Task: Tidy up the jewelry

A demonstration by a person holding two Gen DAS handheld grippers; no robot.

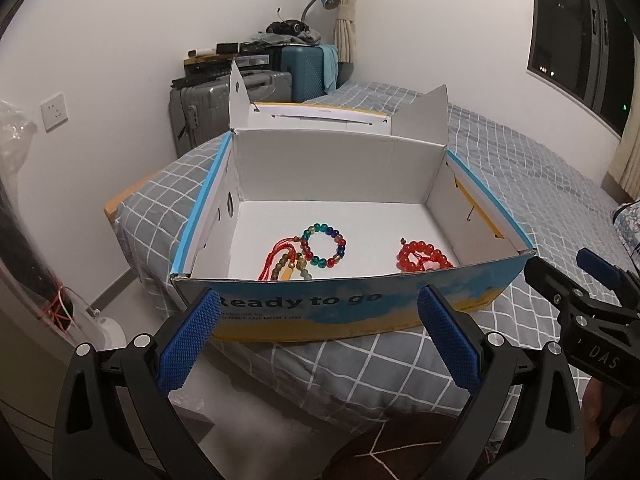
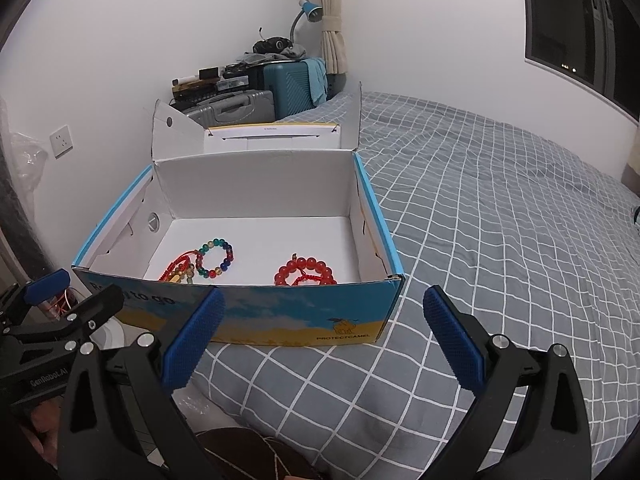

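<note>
**Both grippers open in front of the jewelry box**

Left wrist view: the left gripper fills the bottom of the frame, its blue pads spread wide and holding nothing. At centre, an open box sits on a grey checked bed. Inside, near the front wall, lie a multicolour bracelet, a red-corded bead string touching its left side, and a red bracelet apart on the right. The right gripper enters at the right edge.

Right wrist view: the right gripper at the bottom is likewise spread and empty. The box sits centre-left, with the multicolour bracelet, bead string and red bracelet on its floor. The left gripper shows at lower left, jaws apart.
</note>
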